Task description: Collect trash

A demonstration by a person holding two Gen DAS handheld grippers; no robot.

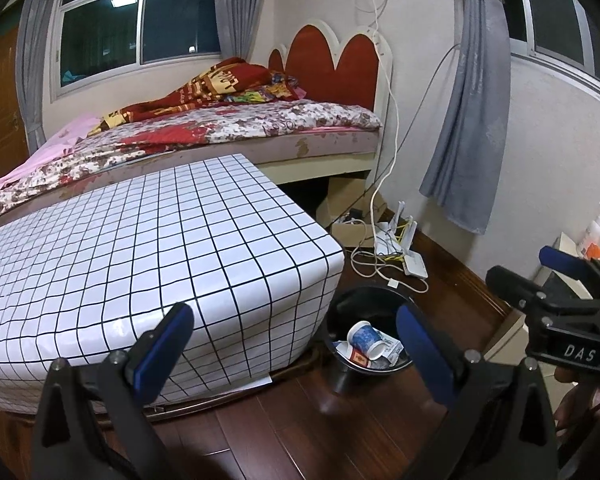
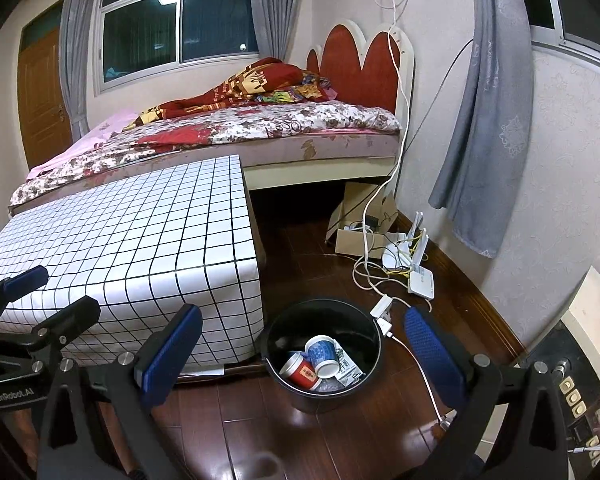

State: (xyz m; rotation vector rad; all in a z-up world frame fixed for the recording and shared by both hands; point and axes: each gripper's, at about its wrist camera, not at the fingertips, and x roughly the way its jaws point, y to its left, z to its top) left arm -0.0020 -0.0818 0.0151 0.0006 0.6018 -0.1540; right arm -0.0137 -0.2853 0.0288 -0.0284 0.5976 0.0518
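A black round bin [image 2: 323,399] stands on the wooden floor beside the checkered table. Inside it lie a blue-and-white paper cup [image 2: 322,354], a red cup [image 2: 301,373] and crumpled paper [image 2: 347,369]. My right gripper [image 2: 304,354] hovers above the bin, open, with nothing between its blue pads. In the left wrist view the bin [image 1: 340,304] sits between the table corner and my right finger, with the blue-and-white cup [image 1: 363,338] showing in it. My left gripper [image 1: 296,344] is open and empty too. Each gripper shows in the other's view: right gripper [image 1: 536,272], left gripper [image 2: 50,296].
A low table in a white grid cloth [image 2: 140,232] stands left of the bin, with a bed [image 2: 260,128] behind it. Cables, a white router [image 2: 420,280] and a cardboard box [image 2: 356,240] clutter the floor by the wall. A dark safe [image 2: 572,380] stands at the right.
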